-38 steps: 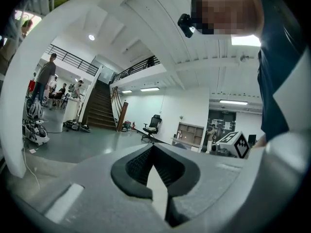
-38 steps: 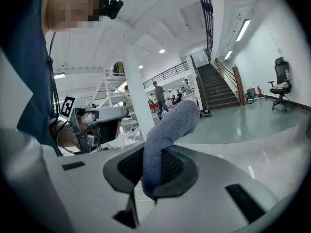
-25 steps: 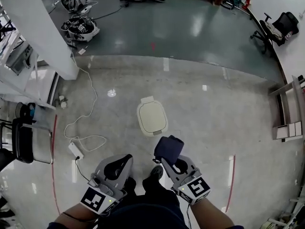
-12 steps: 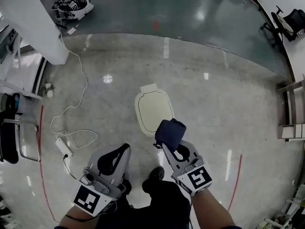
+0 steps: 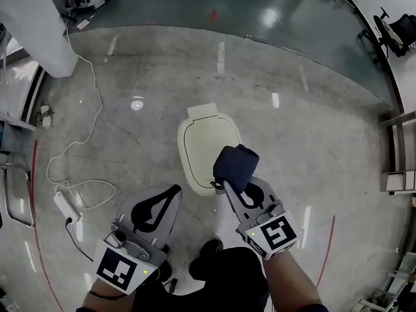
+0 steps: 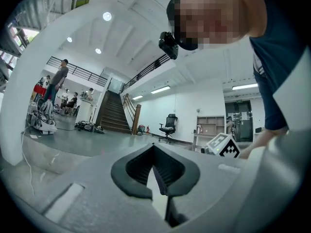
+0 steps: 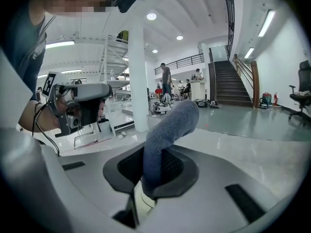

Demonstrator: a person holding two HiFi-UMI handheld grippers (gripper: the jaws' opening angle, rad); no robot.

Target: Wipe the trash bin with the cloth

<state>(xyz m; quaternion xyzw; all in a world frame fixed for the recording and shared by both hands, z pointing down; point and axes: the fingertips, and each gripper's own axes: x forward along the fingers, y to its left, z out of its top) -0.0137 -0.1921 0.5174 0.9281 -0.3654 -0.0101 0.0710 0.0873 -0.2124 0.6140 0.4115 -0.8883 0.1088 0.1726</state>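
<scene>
Nearest, the left claw (image 5: 170, 194) is held closed on nothing. Beside it, the dark blue cloth (image 5: 235, 165) is clamped in the right claw (image 5: 238, 186) and is seen over the near right rim of the cream trash bin (image 5: 203, 142), which is stood on the floor (image 5: 312, 129).

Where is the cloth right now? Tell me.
In the head view the dark blue cloth is clamped in the right gripper, overlapping the near right edge of the trash bin.
</scene>
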